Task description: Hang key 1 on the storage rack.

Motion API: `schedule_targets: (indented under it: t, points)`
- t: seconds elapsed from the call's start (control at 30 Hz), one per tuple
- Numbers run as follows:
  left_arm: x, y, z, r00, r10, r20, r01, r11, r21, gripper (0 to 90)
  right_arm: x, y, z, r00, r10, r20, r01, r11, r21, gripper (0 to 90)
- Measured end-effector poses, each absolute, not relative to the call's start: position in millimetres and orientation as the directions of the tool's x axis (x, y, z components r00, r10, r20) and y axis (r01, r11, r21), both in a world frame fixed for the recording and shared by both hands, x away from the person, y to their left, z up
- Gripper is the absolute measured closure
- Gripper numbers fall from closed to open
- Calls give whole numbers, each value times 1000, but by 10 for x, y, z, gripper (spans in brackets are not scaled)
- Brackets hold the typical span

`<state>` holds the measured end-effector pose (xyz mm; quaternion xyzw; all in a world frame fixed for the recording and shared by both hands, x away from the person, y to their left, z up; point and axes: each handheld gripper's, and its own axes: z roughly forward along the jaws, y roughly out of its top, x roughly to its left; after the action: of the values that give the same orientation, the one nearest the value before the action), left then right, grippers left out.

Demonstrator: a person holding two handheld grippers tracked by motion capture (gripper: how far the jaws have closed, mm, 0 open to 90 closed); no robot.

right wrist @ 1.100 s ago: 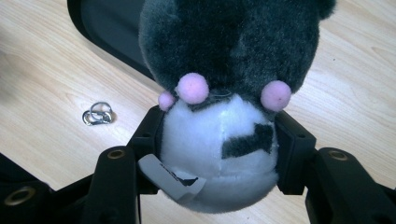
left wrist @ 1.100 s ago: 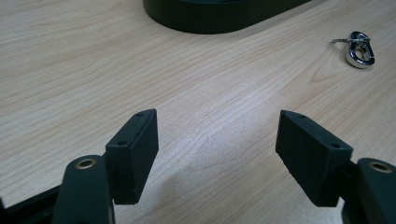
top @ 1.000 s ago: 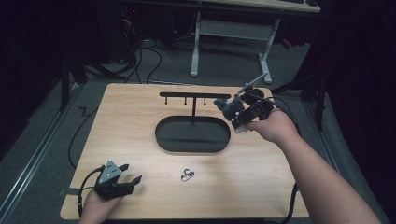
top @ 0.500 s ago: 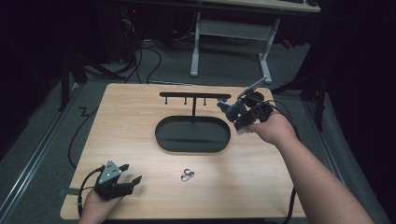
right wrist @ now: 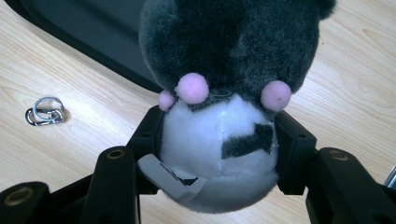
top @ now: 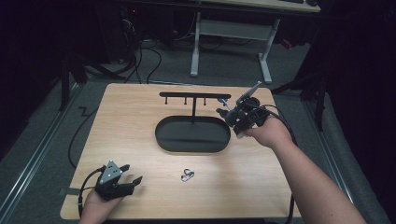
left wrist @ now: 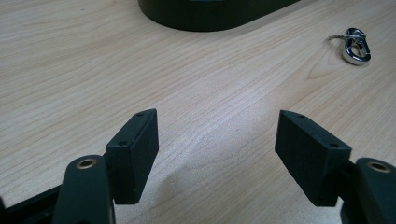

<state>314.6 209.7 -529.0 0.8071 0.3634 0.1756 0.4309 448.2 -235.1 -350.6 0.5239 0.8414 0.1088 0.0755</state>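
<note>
- The room is dark; the light falls mostly on the wooden table in the middle, which has a pale top with rounded corners.
- The floor is covered with grey carpet.
- On the left, a metal rail runs along the floor from near to far.
- Far behind the table stands a desk with white legs and a light wooden top.
- Black cables lie on the floor at the far left, under the dark furniture there.
- The right side of the room is almost black.
</note>
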Motion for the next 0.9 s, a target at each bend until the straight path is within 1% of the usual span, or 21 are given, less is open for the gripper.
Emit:
schedule_targets:
  t: [0.3, 0.67, 0.9]
  points:
    - [3149, 2098, -5292, 677, 735, -30, 435, -368, 822, 312, 4546, -2290, -3657, -444, 896, -13, 871, 435, 228, 468]
    - [3148, 2103, -5290, 676, 737, -29, 435, -367, 822, 311, 4676, -2284, -3820, -439, 898, 5, 870, 424, 254, 460]
    - [3143, 2107, -5289, 672, 740, -29, 436, -364, 823, 311, 4752, -2267, -3964, -417, 909, 26, 877, 395, 274, 428]
